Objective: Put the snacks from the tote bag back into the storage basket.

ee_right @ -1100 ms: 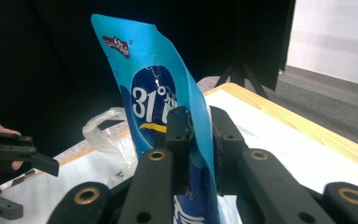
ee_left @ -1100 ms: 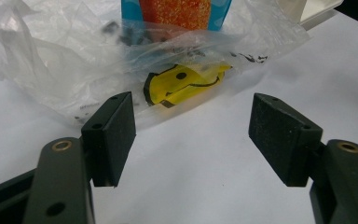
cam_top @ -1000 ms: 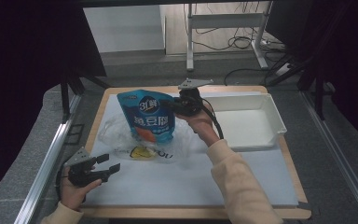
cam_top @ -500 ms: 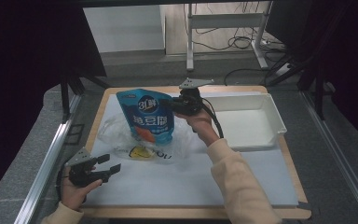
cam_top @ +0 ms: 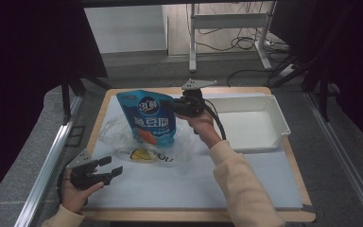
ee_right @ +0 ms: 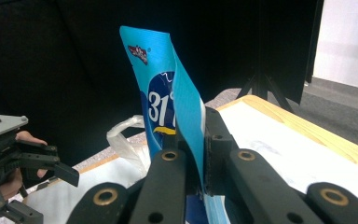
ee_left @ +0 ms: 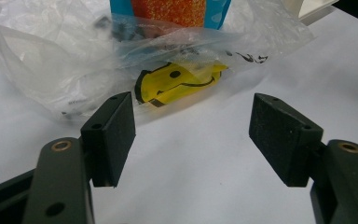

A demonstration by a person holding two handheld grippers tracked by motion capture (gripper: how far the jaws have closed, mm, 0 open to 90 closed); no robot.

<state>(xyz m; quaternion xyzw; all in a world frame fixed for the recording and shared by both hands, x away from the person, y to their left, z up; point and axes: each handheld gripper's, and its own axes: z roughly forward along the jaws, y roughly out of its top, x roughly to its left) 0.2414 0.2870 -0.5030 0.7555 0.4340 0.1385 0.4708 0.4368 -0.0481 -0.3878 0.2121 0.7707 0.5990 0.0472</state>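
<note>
A blue snack pouch [cam_top: 149,116] with white lettering stands upright, its lower part inside a clear plastic bag [cam_top: 123,139] printed with a yellow smiley [cam_top: 141,154]. My right gripper [cam_top: 170,106] is shut on the pouch's upper right edge; in the right gripper view the blue pouch [ee_right: 168,102] is pinched between the jaws. My left gripper [cam_top: 111,167] rests open at the front left of the table, a short way from the bag. In the left gripper view the smiley [ee_left: 179,84] lies beyond the parted jaws, with nothing between them.
A white tray [cam_top: 277,116] sits at the back right of the white mat [cam_top: 194,179] that covers the wooden table [cam_top: 194,216]. Metal rails run along both sides of the table. Dark curtains hang at the left and right.
The right gripper has lifted the pouch a little higher and more upright out of the bag. The left gripper has hardly moved.
</note>
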